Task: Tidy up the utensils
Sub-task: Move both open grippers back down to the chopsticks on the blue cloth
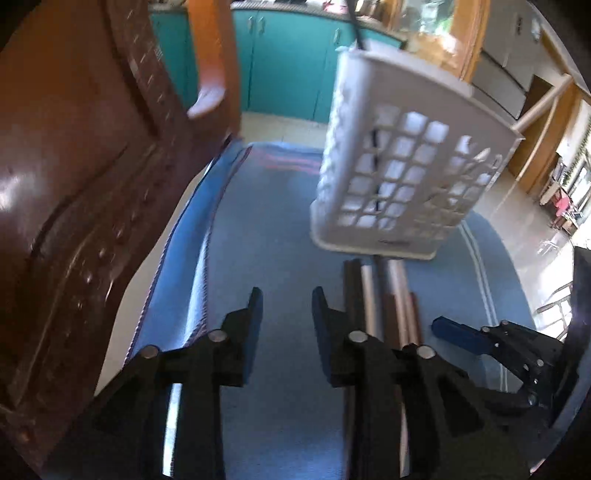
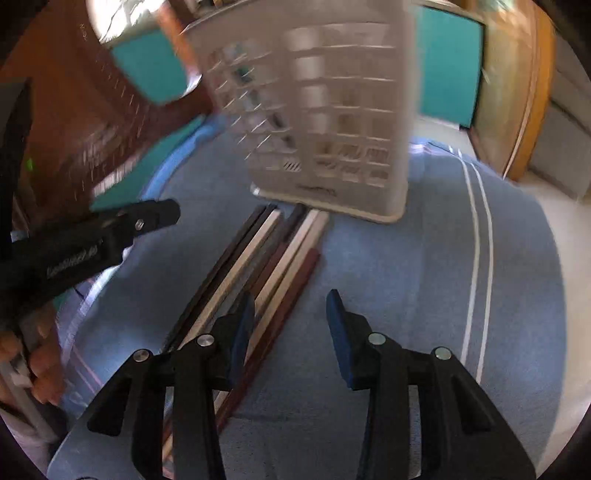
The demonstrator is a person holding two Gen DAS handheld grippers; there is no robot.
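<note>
Several long chopsticks (image 1: 373, 295) (image 2: 280, 258), dark, pale and reddish, lie side by side on a blue cloth (image 1: 266, 221) (image 2: 388, 277). Their far ends reach the foot of a white perforated utensil holder (image 1: 406, 166) (image 2: 325, 110) standing upright on the cloth. A black handle (image 1: 356, 26) sticks out of its top. My left gripper (image 1: 287, 299) is open over bare cloth, just left of the chopsticks, nothing between its fingers. My right gripper (image 2: 291, 301) is open too, its left finger over the chopsticks and bare cloth in the gap.
A brown studded leather chair (image 1: 74, 166) stands close along the left edge of the cloth. Teal cabinets (image 1: 288, 66) lie beyond the table. A hand (image 2: 40, 369) grips the left tool's handle. White stripes (image 2: 476, 258) run down the right of the cloth.
</note>
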